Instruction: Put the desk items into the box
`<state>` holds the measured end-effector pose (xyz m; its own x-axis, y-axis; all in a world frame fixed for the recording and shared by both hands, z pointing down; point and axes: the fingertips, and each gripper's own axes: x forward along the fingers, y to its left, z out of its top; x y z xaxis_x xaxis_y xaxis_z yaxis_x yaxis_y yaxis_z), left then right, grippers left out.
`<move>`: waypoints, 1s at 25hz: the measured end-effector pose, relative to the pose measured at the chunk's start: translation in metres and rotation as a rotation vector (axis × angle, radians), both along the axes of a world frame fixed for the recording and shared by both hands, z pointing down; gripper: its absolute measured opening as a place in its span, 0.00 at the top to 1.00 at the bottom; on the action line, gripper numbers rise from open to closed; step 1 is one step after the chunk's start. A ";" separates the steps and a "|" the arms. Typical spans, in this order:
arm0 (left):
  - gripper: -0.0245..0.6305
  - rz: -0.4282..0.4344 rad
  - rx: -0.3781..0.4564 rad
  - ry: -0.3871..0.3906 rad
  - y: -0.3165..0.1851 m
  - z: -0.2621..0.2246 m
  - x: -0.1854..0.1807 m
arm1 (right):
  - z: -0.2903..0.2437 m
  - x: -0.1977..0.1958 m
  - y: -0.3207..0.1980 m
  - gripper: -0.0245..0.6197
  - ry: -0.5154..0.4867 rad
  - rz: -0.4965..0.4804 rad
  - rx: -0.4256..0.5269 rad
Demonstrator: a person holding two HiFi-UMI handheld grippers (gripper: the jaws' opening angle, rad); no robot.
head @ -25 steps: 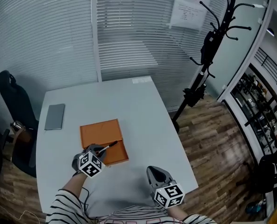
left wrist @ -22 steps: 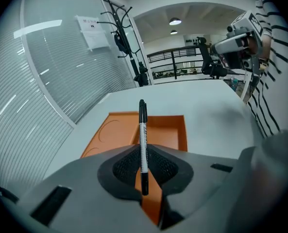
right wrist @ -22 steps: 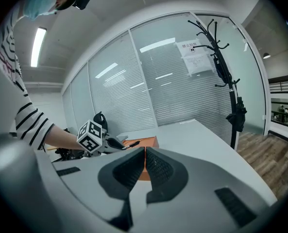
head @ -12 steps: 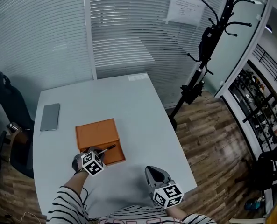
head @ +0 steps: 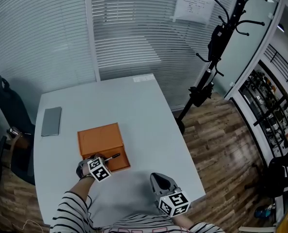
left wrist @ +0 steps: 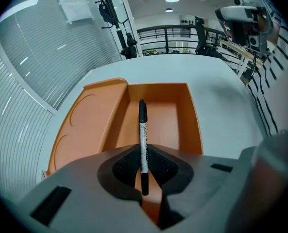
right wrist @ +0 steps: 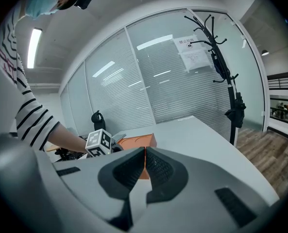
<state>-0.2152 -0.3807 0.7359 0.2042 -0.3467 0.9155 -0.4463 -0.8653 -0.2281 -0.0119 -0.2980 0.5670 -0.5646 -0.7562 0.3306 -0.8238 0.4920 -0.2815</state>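
1. Right now your left gripper point(left wrist: 144, 166) is clamped on a black-and-white marker pen point(left wrist: 142, 130), pinching it near its rear end between the pads.
2. That pen points forward over the open compartment of the orange box point(left wrist: 194, 123); whether it touches the bottom can't be told.
3. Seen from the left gripper view, the box's lid point(left wrist: 85, 125) lies flipped open to the compartment's left. The box sits on the pale grey table point(head: 148, 115), close to your side.
4. Your right gripper point(right wrist: 144, 161) has its jaws pressed together with nothing between them, and it is off to the right, apart from the box.
5. A flat grey item point(head: 52, 121) lies near the table's left edge, well apart from the box.
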 end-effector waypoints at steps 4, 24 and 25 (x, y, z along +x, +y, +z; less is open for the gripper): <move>0.88 0.003 -0.020 -0.025 -0.001 0.006 0.000 | 0.000 0.003 -0.004 0.92 -0.002 0.008 -0.004; 0.88 -0.017 -0.056 -0.041 -0.002 0.019 0.000 | 0.001 0.003 -0.010 0.92 -0.001 0.005 -0.007; 0.88 -0.020 -0.057 -0.039 -0.002 0.018 0.000 | 0.000 0.003 -0.010 0.92 -0.001 0.004 -0.006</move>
<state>-0.2155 -0.3826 0.7541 0.1613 -0.2979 0.9409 -0.4554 -0.8683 -0.1968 -0.0091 -0.3084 0.5672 -0.5616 -0.7568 0.3346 -0.8257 0.4868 -0.2850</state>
